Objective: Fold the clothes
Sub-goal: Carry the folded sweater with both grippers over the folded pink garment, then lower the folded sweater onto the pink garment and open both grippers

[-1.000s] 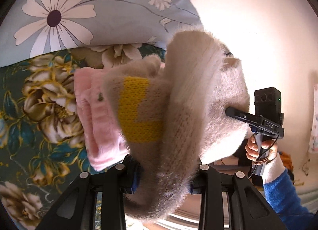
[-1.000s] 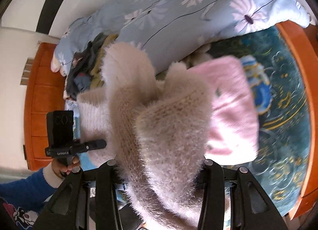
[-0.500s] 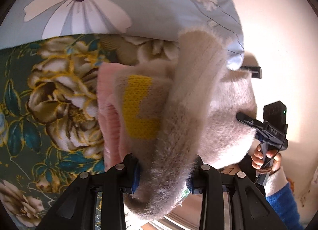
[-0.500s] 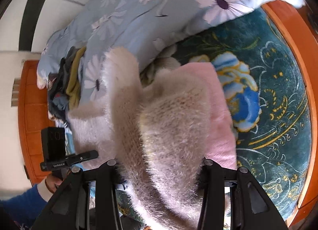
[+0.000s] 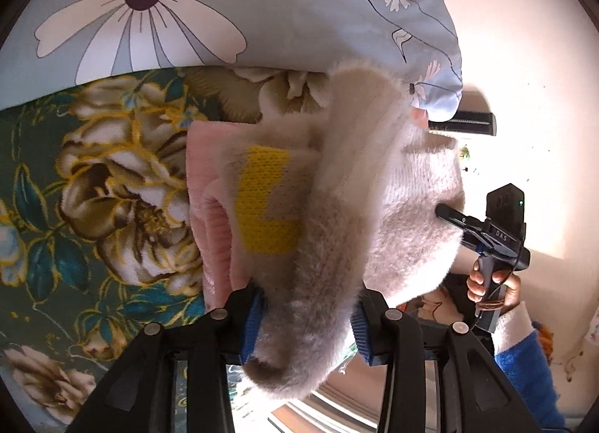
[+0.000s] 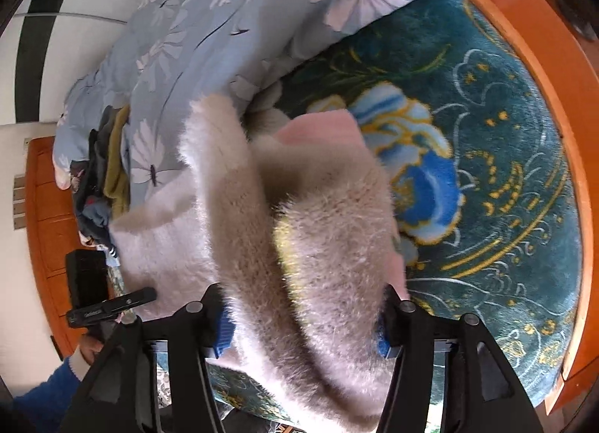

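Observation:
A fuzzy beige-and-white sweater [image 5: 348,216] with a yellow knit patch [image 5: 267,204] and a pink part [image 5: 209,216] hangs bunched between both grippers, just above the green floral blanket [image 5: 93,186]. My left gripper [image 5: 307,317] is shut on a thick fold of it. My right gripper [image 6: 303,324] is shut on another fold [image 6: 329,246]. The right gripper also shows in the left wrist view [image 5: 483,231], the left one in the right wrist view [image 6: 108,305]. The sweater hides both sets of fingertips.
A light blue daisy-print duvet [image 5: 224,10] lies behind the sweater, also in the right wrist view [image 6: 232,21]. A pile of dark clothes [image 6: 101,171] lies at the duvet's left end. The orange wooden bed frame [image 6: 554,103] curves along the right.
Both grippers have carried the sweater lower and closer to the blanket and duvet. Both grips are unchanged.

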A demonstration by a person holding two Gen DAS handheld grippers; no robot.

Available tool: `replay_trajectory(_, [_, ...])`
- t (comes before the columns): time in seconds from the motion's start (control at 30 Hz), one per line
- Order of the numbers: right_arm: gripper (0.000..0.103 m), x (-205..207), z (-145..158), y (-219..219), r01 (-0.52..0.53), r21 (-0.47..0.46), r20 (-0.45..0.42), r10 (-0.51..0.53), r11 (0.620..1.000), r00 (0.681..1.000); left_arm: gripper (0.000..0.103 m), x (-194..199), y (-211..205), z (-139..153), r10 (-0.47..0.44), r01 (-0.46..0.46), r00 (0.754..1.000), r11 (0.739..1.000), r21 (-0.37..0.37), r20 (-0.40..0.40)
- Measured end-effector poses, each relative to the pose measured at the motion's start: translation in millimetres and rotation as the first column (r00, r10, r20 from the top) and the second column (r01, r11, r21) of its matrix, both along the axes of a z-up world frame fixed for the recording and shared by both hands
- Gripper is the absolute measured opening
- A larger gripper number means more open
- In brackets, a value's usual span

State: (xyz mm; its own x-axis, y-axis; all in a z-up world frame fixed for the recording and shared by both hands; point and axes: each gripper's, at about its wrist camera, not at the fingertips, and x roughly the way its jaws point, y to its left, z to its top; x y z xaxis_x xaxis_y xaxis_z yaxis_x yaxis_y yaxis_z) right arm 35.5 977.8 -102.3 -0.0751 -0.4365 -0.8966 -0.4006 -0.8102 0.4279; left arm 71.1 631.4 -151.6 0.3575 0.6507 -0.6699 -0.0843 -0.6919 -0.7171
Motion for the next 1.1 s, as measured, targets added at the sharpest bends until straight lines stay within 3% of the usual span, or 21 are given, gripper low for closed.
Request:
replay_trajectory(0.33, [0.061,4,13,12,0.024,0.104,-0.010,-0.023,0.994,1.000,0.052,-1,-26,22,0.027,-0.027,0.999,1.000,-0.016,-0.023])
replay_trajectory(0.53, [0.061,7,32,24,0.076,0.158,-0.067,-0.066,0.985,0.996,0.053,-1,-36,53,0.030,-0.037,0.990,0.998,-0.051,-0.141])
replay_trajectory(0.73, [0.061,14,72,25,0.141,0.274,-0.192,-0.090,0.951,0.977,0.055,4,-6,105,-0.085,0.065,0.930,0.996,-0.068,-0.358])
replay_trajectory(0.83, [0.061,24,77,0,0.103,0.319,-0.234,-0.027,0.942,0.972,0.057,20,28,113,-0.219,0.182,0.861,0.975,-0.124,-0.459])
replay_trajectory(0.93, [0.061,37,72,-32,0.053,0.323,-0.263,0.036,0.945,0.964,0.057,30,44,106,-0.295,0.240,0.820,0.955,-0.174,-0.490])
replay_trajectory(1.0, [0.061,44,59,-52,0.009,0.306,-0.254,0.072,0.952,0.964,0.057,36,50,95,-0.333,0.266,0.808,0.942,-0.203,-0.485])
replay_trajectory(1.1, [0.061,52,36,-67,-0.041,0.310,-0.221,0.114,0.950,0.969,0.057,39,53,73,-0.356,0.274,0.816,0.932,-0.237,-0.456])
